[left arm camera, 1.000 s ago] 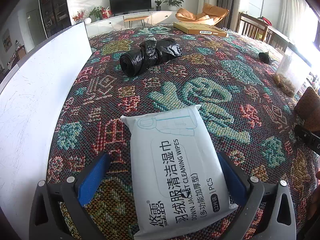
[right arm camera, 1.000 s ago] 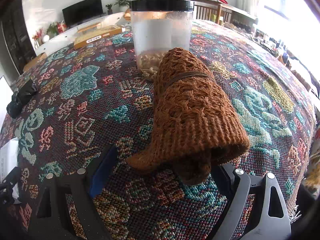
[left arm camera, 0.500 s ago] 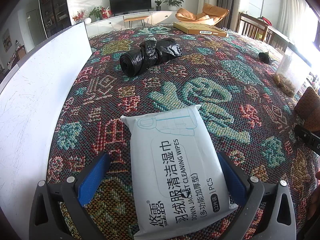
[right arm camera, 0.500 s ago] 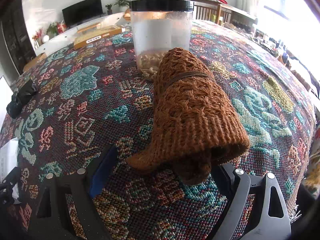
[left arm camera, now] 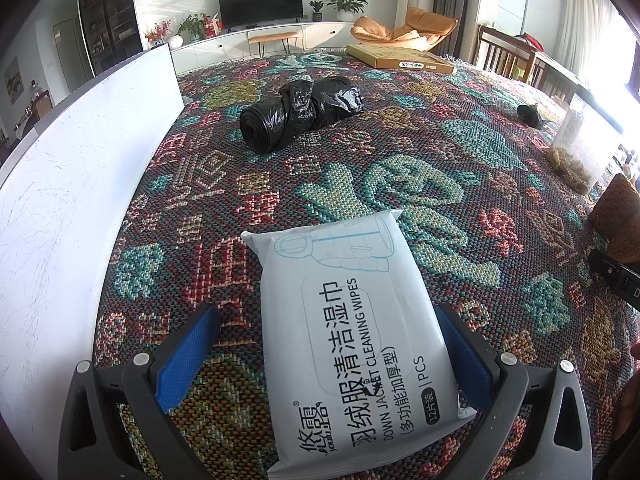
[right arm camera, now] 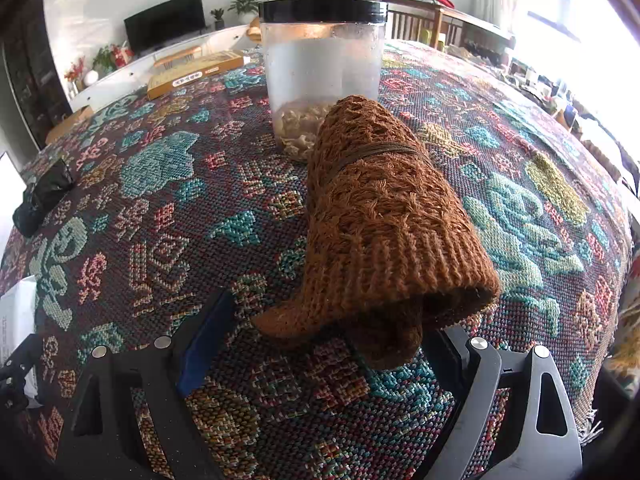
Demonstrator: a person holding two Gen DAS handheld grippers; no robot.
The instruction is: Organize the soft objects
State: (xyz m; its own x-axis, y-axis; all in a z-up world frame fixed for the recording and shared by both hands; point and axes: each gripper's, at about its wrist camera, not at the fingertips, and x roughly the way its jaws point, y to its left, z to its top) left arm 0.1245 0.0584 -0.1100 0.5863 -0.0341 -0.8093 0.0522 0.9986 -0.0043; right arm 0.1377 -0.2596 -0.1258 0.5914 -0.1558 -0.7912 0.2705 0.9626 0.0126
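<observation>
On the patterned woven tablecloth, left gripper spread wide around flat white wet-wipes pack; right gripper spread around brown knitted hat. Beyond: black bag roll, clear black-lidded jar.

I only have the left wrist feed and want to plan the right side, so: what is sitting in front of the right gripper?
Observer: A rolled brown knitted piece lies between the fingers of the right gripper, which is open.
Operator: Is anything holding that roll together?
Observer: A thin brown band wraps around it near its far end.
Operator: I see a clear jar at my right edge. Does it have a lid?
Observer: Yes, the clear jar has a black lid, and it stands right behind the roll.
Operator: What is in it?
Observer: Pale, crinkled bits fill just the bottom; the rest looks empty.
</observation>
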